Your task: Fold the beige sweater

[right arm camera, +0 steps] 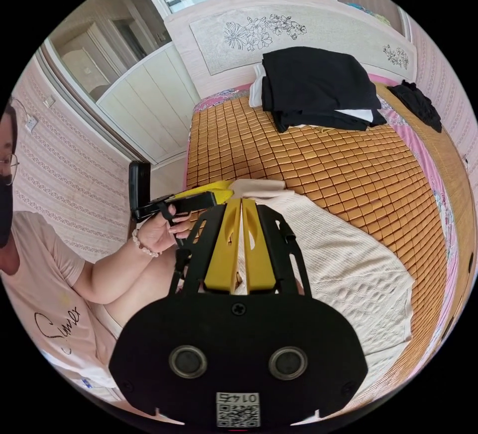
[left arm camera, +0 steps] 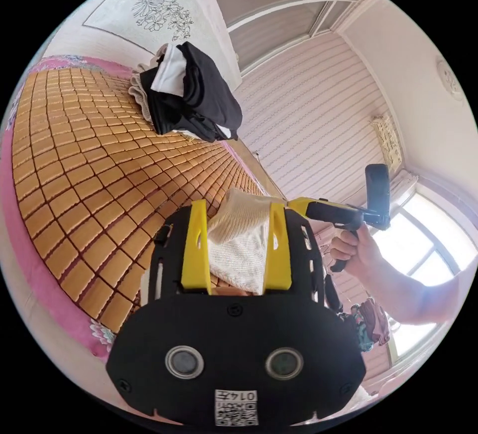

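— Tongs first: how do the left tongs (left arm camera: 238,215) stand?
— Spread, in the left gripper view, with a bunched fold of the beige sweater (left arm camera: 238,249) between the two yellow jaws. The cloth fills the gap and seems to touch both, but I cannot tell whether they press on it.
— And the right tongs (right arm camera: 241,205)?
— Pressed together, in the right gripper view. A thin slit stays between the jaws. They sit over the near edge of the beige sweater (right arm camera: 343,269); whether any cloth is pinched there, I cannot tell.
— Does the other gripper show?
— Yes. In the left gripper view the right gripper (left arm camera: 338,215) is just beside the sweater fold, held by a hand (left arm camera: 356,249). In the right gripper view the left gripper (right arm camera: 184,200) is at the sweater's far corner, gripped by a hand (right arm camera: 157,232) with a bead bracelet.
— Where does the sweater lie?
— On the bed's bamboo mat (right arm camera: 318,155), spread from the tongs across the near part of it.
— Anything else on the mat?
— A stack of folded black and white clothes (right arm camera: 318,87) sits well apart from the sweater, at the headboard (right arm camera: 308,35) end. A smaller dark garment (right arm camera: 416,100) lies beside that stack, at the mat's edge.
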